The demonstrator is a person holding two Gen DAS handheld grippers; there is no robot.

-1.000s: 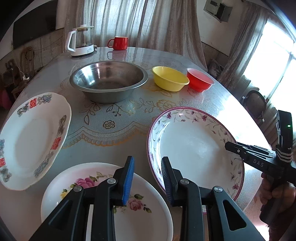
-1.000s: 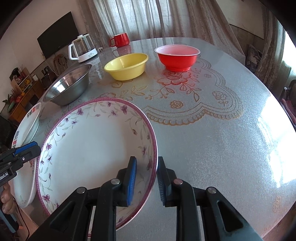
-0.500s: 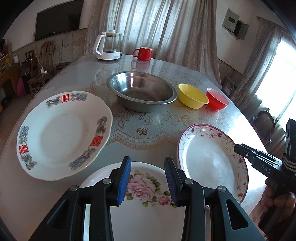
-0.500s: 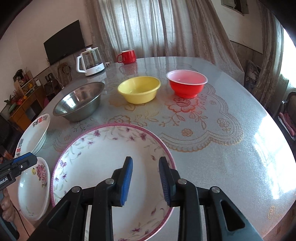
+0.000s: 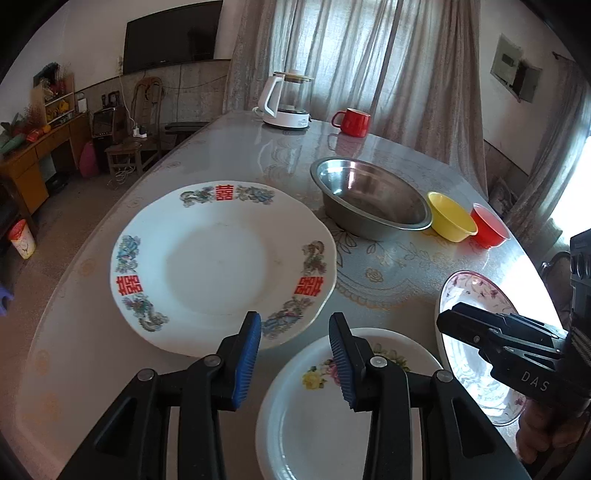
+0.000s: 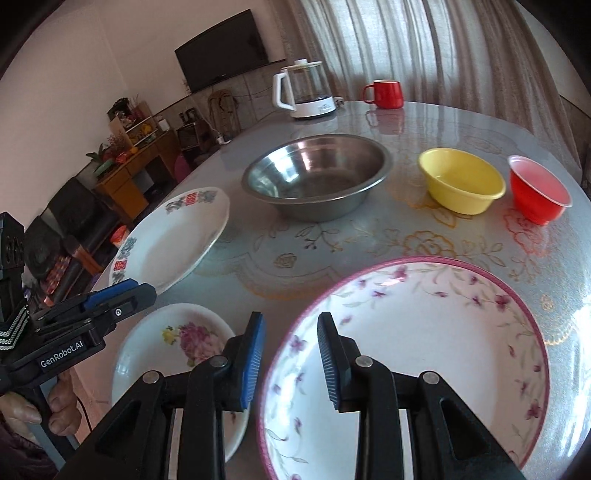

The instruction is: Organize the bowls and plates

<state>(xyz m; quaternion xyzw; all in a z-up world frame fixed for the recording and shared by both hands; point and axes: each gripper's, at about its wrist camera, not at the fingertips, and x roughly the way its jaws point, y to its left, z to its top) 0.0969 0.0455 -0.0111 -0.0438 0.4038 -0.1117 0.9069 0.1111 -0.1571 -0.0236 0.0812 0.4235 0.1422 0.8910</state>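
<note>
Curtained daylight falls on my desk, where the right gripper, narrowly parted and empty, straddles the pink-rimmed plate's rim at nine o'clock, nearer than the left gripper.

Walls: pale, wall-mounted television.
Windows: sheer curtains, bright daylight at right.
Furniture: wooden cabinet, wooden chair.
Floor: speckled grey.
</note>
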